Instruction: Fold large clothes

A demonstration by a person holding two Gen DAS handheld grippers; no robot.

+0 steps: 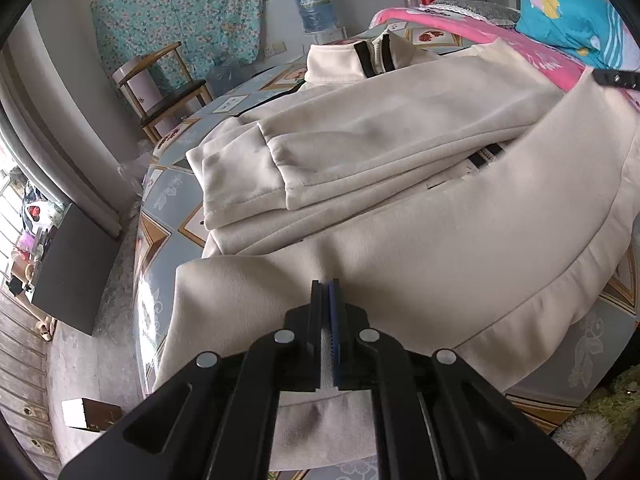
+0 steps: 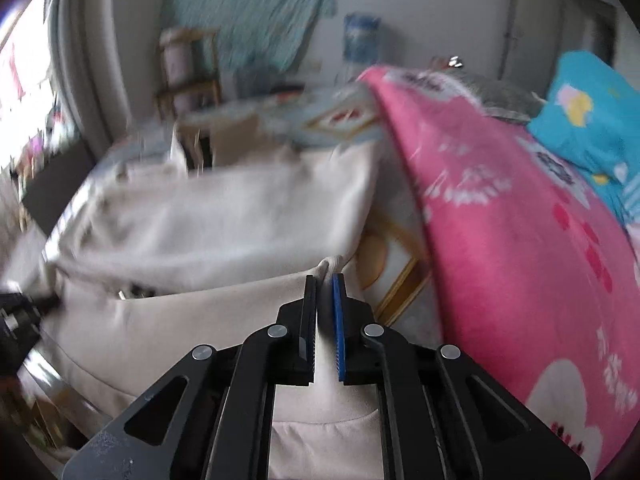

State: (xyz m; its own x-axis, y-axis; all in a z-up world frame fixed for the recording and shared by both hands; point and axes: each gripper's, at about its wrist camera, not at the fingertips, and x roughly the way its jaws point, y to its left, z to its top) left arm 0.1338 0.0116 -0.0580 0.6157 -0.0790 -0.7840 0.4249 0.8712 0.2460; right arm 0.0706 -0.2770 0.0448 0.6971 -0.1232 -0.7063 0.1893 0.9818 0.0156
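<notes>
Jacket, cream with a black-edged zip collar, is the biggest thing here and it lies spread on the bed, over the patterned blue-grey sheet. Behind it a pink blanket and a turquoise pillow are piled at the far side. One sleeve is already laid across the chest, with its cuff pointing toward the bed's edge, so I judge that the first folds are done. The bottom part of the jacket is raised and curves upward from the hem, which suggests that the lower half is now being brought up over the body. What is left, as far as I can see, is to lay this half down flat, smooth it, and maybe fold once more to make a compact packet. The left gripper has its jaws pressed together on the cloth near the hem, and fabric shows between the pads. The right gripper also pinches the cream cloth, with a small tuft of it coming out above the tips; this view is blurred, so finer details there are not clear. The two grips sit at opposite ends of the same lifted edge, and the far right of the left view shows a piece of the other gripper.
</notes>
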